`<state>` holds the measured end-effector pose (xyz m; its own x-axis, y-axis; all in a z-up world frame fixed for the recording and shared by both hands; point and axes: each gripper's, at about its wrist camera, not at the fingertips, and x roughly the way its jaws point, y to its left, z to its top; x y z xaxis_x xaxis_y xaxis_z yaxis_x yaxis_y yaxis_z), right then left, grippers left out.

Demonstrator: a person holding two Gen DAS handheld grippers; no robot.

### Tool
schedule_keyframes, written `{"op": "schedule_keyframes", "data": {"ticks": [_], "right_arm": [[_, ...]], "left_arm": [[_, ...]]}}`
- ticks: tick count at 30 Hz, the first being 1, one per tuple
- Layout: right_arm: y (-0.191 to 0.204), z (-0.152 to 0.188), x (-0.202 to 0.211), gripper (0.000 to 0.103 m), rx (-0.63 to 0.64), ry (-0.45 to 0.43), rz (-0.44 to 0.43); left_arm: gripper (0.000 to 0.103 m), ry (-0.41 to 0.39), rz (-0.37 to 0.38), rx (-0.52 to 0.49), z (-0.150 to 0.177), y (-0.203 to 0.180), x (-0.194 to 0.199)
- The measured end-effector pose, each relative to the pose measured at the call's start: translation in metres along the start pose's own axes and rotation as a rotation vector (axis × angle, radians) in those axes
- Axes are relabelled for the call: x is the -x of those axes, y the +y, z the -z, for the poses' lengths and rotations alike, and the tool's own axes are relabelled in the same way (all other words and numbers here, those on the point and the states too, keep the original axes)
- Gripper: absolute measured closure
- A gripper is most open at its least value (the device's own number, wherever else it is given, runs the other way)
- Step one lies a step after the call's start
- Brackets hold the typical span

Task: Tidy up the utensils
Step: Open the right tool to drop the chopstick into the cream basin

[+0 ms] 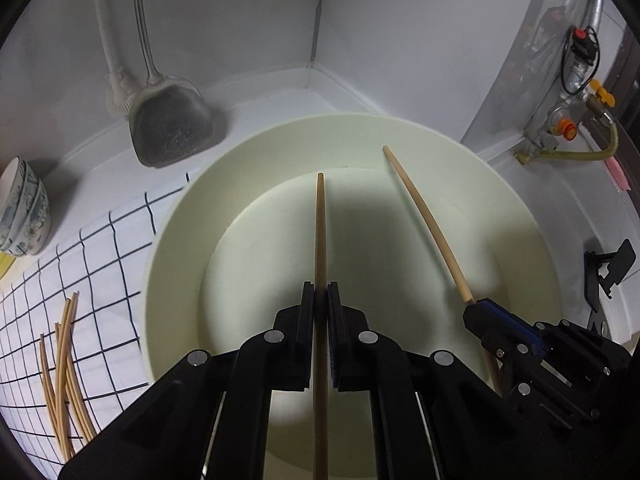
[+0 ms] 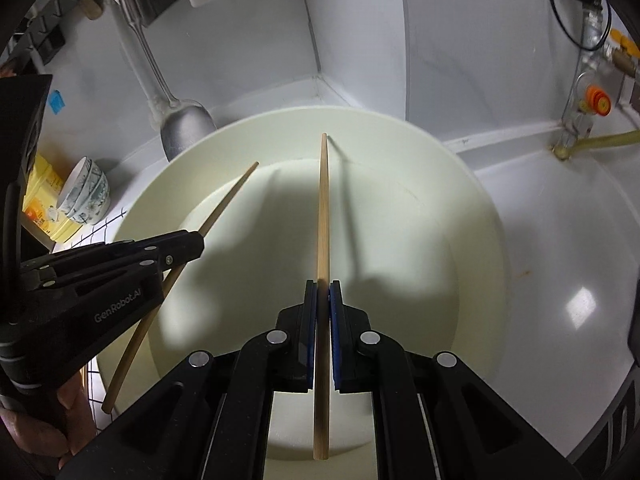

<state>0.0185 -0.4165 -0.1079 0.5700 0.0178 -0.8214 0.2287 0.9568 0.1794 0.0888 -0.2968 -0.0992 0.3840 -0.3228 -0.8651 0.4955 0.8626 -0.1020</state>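
My left gripper (image 1: 320, 300) is shut on a dark wooden chopstick (image 1: 320, 232) held over a large cream bowl (image 1: 168, 248). My right gripper (image 2: 322, 300) is shut on a paler chopstick (image 2: 323, 208) over the same bowl (image 2: 484, 216). In the left wrist view the right gripper (image 1: 476, 312) enters from the right with its chopstick (image 1: 424, 224). In the right wrist view the left gripper (image 2: 192, 244) enters from the left with its chopstick (image 2: 228, 204). Both chopsticks point toward the far corner. Several loose chopsticks (image 1: 64, 368) lie on a checked cloth (image 1: 104, 264) to the left.
A metal spatula (image 1: 168, 124) hangs against the back wall behind the bowl. Stacked patterned bowls (image 1: 24, 212) stand at far left beside a yellow box (image 2: 44, 200). Gas valves and a yellow hose (image 1: 576, 152) are at the right, on the white counter (image 2: 568, 264).
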Motion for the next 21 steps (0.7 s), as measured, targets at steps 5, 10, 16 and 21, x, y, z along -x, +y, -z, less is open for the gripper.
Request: {"op": "schedule_keyframes", "data": {"ticks": [5, 10, 16, 21], "right_arm": [[-0.003, -0.003, -0.010, 0.097, -0.016, 0.045, 0.002], [-0.003, -0.002, -0.011, 0.097, -0.012, 0.049, 0.007], [-0.008, -0.005, -0.007, 0.088, -0.028, 0.028, 0.034], [-0.009, -0.005, 0.001, 0.088, -0.023, 0.008, 0.041]], "left_arm": [[0.096, 0.026, -0.010, 0.012, -0.003, 0.003, -0.011], [0.095, 0.024, -0.007, 0.018, -0.002, 0.004, -0.012], [0.056, 0.012, -0.032, 0.038, -0.004, 0.009, -0.006], [0.047, -0.019, -0.044, 0.053, -0.005, 0.015, 0.006]]}}
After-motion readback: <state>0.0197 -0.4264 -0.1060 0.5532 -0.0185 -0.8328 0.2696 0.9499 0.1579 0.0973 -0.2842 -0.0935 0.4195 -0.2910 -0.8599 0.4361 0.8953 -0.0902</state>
